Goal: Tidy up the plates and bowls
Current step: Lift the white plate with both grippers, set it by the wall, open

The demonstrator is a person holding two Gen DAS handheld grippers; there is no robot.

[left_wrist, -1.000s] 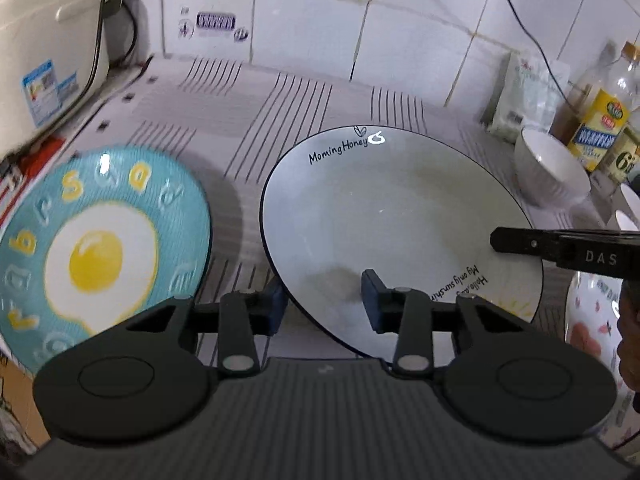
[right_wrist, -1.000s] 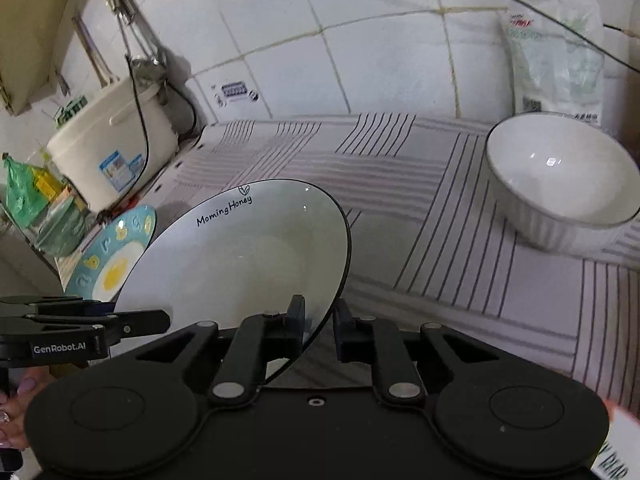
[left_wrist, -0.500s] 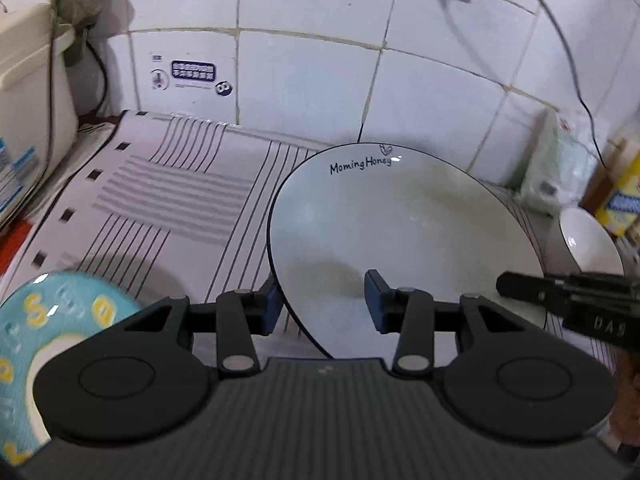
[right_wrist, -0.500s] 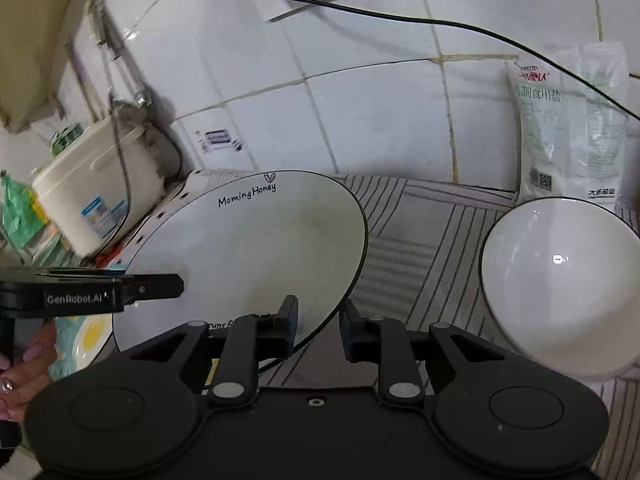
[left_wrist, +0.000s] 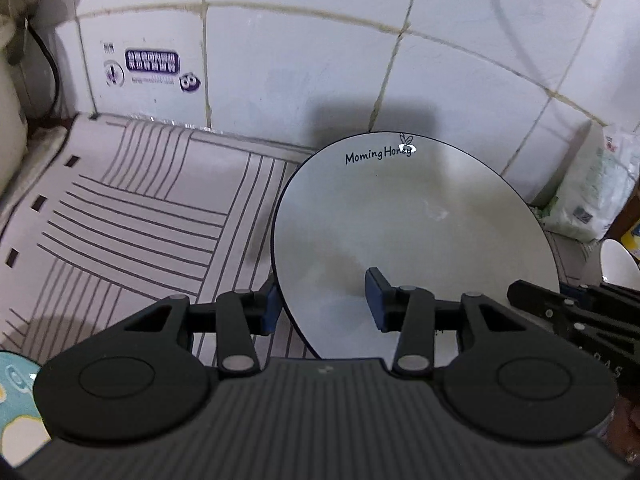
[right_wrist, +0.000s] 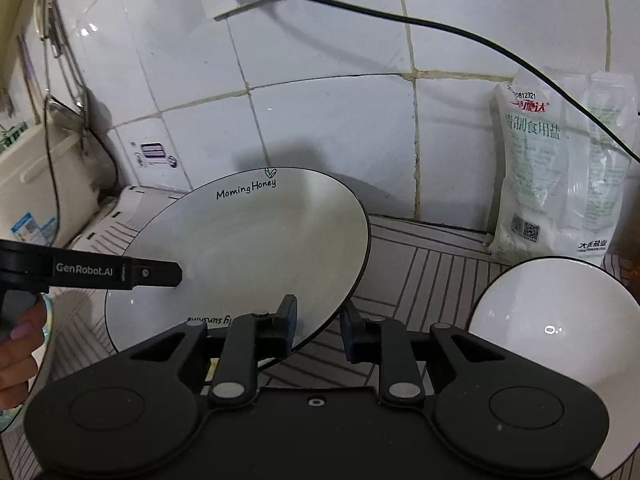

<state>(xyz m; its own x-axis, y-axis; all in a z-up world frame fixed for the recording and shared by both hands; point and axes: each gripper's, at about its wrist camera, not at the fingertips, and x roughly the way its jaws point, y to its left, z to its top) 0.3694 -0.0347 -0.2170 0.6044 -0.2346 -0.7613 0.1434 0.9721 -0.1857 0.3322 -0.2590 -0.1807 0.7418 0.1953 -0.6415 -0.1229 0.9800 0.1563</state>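
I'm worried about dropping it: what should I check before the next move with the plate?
1. Left gripper clamped on plate rim: ok.
2. Right gripper holding: not ok; its jaws have just been opening, rim between them, one pad off.
3. Bowl apart from plate: ok.
4. Mat left of plate bare: ok.
5. Plate's underside resting on anything: cannot tell.

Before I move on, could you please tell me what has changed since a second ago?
The plate travelled with both claws away from the egg plate, toward the wall and the bowl. The right claw has just been opening, the rim still between its jaws; the left claw keeps its grip. Bowl and egg plate stayed put.
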